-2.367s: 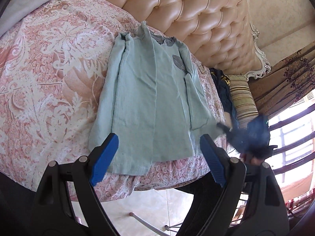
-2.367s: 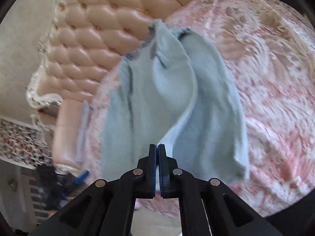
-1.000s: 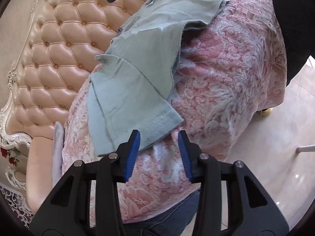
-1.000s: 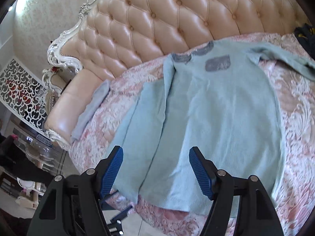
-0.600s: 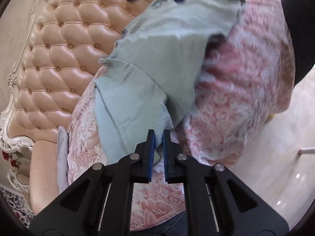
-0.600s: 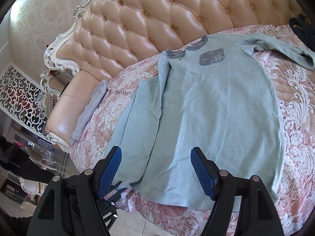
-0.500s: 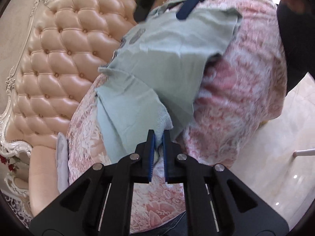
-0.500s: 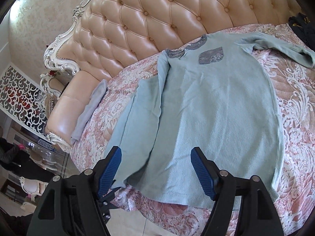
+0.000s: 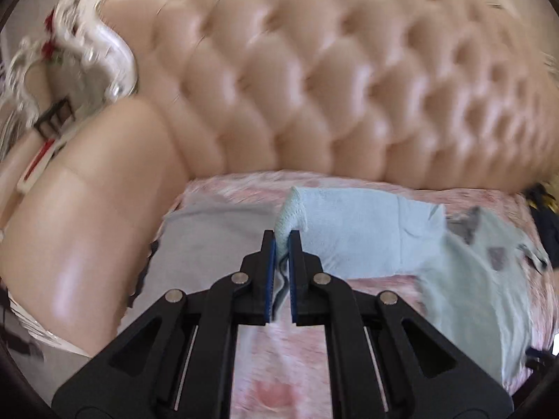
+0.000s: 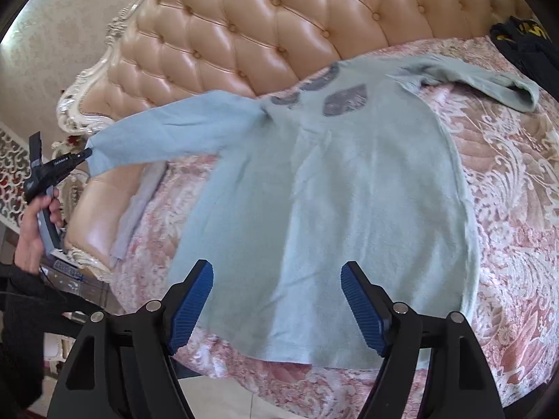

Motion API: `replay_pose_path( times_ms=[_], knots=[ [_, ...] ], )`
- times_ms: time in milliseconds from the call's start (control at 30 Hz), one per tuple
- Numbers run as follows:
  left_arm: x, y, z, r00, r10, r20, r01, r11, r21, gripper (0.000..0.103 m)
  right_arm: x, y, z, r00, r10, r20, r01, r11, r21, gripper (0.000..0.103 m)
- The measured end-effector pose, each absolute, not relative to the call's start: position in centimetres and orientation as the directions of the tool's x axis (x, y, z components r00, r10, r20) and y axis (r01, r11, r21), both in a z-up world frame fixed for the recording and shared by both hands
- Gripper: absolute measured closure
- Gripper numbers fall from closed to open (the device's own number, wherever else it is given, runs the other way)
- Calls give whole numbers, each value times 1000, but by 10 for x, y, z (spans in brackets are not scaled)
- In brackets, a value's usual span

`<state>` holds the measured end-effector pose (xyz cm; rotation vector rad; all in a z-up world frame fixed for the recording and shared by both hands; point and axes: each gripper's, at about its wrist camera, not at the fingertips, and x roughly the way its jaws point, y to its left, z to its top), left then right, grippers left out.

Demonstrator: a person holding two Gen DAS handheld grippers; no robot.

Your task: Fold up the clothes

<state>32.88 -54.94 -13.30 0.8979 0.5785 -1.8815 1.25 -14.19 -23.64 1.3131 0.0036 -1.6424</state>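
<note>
The right gripper hangs wide open over the hem of the shirt, which lies flat on the bed. No containers show. The left gripper pinches the sleeve cuff, now lifted and drawn out past the bed's left edge toward the headboard, where 0.5 s ago it lay folded inward. The far sleeve lies spread.

The left gripper is pinching fabric between its nearly closed blue-padded jaws, held out to the side by the person's left hand, which is wrapping its handle. The right gripper is hovering with its jaws spread wide, gripping nothing.
</note>
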Motion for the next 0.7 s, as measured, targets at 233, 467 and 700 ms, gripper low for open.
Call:
replay_pose_path(
  times_ms=[233,467,700],
  knots=[
    [323,-612,-187,-164,-508,-846,914,-401,63,95,8,-132,-250,71,-623,-779,660,-556,505,26],
    [326,-646,-207,42,-471,-881,945,-267,188,81,3,-122,-247,60,-615,-786,652,-572,497,26],
    [375,-589,-179,-128,-522,-843,970,-244,3,50,-10,-102,-236,36,-643,-765,620,-586,522,26]
  ],
)
